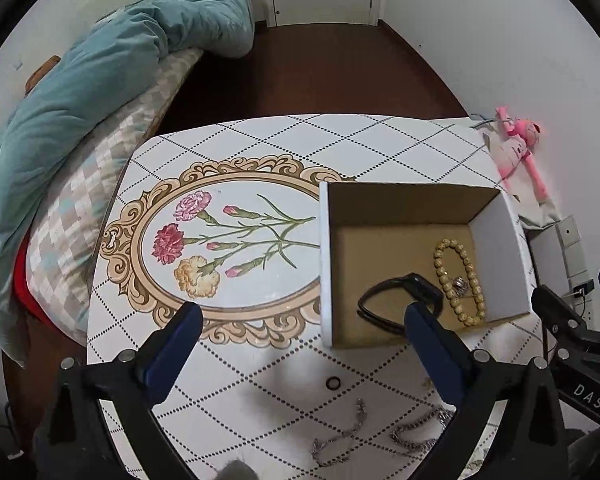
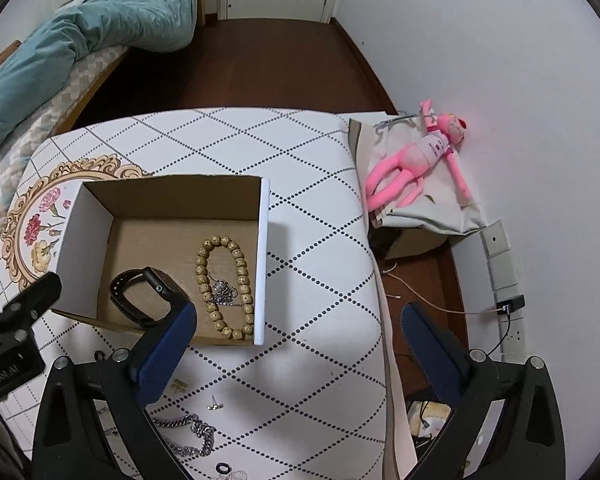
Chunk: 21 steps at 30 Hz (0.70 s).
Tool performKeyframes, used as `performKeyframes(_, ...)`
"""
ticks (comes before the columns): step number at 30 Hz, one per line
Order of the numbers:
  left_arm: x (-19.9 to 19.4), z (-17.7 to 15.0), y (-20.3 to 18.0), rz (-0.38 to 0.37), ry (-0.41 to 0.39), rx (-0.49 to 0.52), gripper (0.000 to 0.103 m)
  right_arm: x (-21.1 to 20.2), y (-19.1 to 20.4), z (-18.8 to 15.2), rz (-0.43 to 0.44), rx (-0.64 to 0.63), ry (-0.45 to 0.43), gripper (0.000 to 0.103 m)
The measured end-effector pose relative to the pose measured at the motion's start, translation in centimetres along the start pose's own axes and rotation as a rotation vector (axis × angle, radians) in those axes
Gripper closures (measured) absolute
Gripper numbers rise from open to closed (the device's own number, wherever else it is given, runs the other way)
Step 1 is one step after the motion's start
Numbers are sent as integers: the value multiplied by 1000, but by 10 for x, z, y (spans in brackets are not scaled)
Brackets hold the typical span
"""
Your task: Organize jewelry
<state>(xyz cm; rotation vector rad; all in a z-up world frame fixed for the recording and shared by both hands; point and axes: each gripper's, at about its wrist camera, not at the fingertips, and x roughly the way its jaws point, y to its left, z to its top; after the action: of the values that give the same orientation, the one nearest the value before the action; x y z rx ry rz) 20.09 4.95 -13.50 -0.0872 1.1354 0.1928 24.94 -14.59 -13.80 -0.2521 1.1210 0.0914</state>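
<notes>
An open cardboard box (image 1: 404,204) (image 2: 172,192) stands on the table. In it lie a beige bead bracelet (image 1: 456,280) (image 2: 224,284), a small silver piece (image 1: 459,286) (image 2: 222,292) and a black watch (image 1: 396,296) (image 2: 144,292). In front of the box on the table lie silver chains (image 1: 340,440) (image 2: 188,436), a black ring (image 1: 334,383) (image 2: 223,468) and a small earring (image 2: 214,404). My left gripper (image 1: 304,320) is open and empty above the table, left of the box front. My right gripper (image 2: 300,320) is open and empty, right of the box.
The table (image 1: 260,360) has a flower print and a diamond pattern. A bed with a teal quilt (image 1: 100,72) is at the left. A pink plush toy (image 2: 416,160) lies on a bag at the right, near wall sockets (image 2: 508,280).
</notes>
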Motion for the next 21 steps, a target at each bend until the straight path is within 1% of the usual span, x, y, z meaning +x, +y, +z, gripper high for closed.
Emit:
performKeyframes(6, -30, -7, 0, -15, -48, -10, 0, -31, -3, -7, -5, 10, -54, 0)
performKeyframes(17, -97, -18, 3, -40, -164, -8, 0, -107, -17, -27, -16, 49, -181, 0)
performKeyframes(21, -114, -24, 5, -50, -187, -10, 0, -130, -19, -34, -26, 56, -225, 0)
